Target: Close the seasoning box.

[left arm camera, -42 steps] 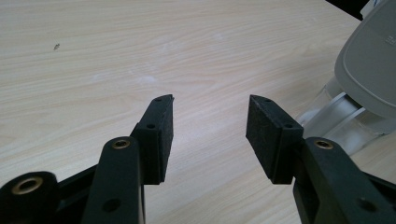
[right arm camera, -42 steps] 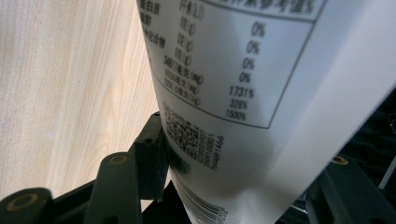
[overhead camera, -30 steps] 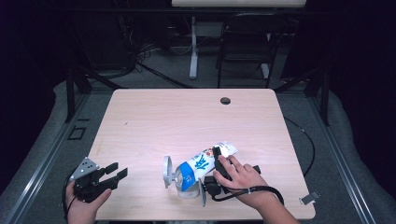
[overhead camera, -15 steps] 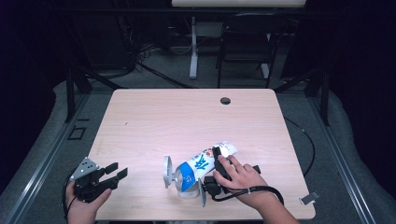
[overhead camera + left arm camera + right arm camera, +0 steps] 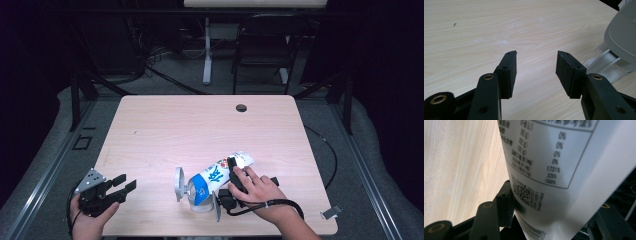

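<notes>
I have the right gripper (image 5: 231,176) down at the near edge of the desk (image 5: 200,130), right of centre, with my hand wrapped over it. Its jaws are set wide and closed around a white pouch (image 5: 220,175) printed in blue. In the right gripper view the pouch (image 5: 554,170) sits between the two pads, its back panel of small print and a barcode facing the camera, and the left pad presses against its side.

The pouch lies tilted on the desk, its sealed top pointing far and to the right. Its lower end reaches into a clear container (image 5: 197,192) with a grey lid that lies on its side just left of my right hand. Whether the pouch rests inside the container or merely against its mouth I cannot tell.

My left gripper (image 5: 120,186) sits at the near left corner of the desk, well apart from the pouch. In the left gripper view its jaws stand open with nothing between the pads (image 5: 510,72), bare wood beneath them, and the grey lid (image 5: 621,37) of the container shows at the right edge.
</notes>
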### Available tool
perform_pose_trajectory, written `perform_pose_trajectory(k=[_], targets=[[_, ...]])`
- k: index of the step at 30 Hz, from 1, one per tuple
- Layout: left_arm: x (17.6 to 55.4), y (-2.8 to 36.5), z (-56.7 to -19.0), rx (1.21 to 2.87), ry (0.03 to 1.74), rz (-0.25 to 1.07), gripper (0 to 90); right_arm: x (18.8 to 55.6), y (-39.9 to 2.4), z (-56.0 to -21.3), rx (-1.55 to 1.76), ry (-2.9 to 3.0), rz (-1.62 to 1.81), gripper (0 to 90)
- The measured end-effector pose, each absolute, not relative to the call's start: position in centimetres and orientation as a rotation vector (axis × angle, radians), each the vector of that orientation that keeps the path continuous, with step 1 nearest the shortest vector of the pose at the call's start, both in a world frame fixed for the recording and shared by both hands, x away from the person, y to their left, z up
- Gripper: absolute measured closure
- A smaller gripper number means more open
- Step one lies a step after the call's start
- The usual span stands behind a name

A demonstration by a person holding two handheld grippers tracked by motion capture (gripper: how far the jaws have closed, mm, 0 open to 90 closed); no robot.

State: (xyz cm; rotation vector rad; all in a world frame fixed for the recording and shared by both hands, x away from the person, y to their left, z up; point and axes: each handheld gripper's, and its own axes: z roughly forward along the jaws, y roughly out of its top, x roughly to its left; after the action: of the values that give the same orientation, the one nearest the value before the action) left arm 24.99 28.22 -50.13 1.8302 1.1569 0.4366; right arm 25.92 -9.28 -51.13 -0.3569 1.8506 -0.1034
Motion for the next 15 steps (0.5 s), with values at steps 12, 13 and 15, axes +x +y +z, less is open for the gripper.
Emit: perform_pose_trajectory(k=[12, 13, 15], targets=[[25.00, 28.23, -50.15, 1.826, 1.158, 0.440, 51.6, 25.95, -9.29, -51.12, -0.363, 1.849, -0.097, 46.6], [24.99, 28.23, -50.14, 1.826, 1.158, 0.440, 51.6, 25.95, -9.28, -51.12, -0.364, 1.849, -0.098, 46.6], [24.99, 28.24, -50.14, 1.826, 1.159, 0.441, 51.5, 25.91, -9.25, -51.10, -0.367, 1.844, -0.109, 46.7]])
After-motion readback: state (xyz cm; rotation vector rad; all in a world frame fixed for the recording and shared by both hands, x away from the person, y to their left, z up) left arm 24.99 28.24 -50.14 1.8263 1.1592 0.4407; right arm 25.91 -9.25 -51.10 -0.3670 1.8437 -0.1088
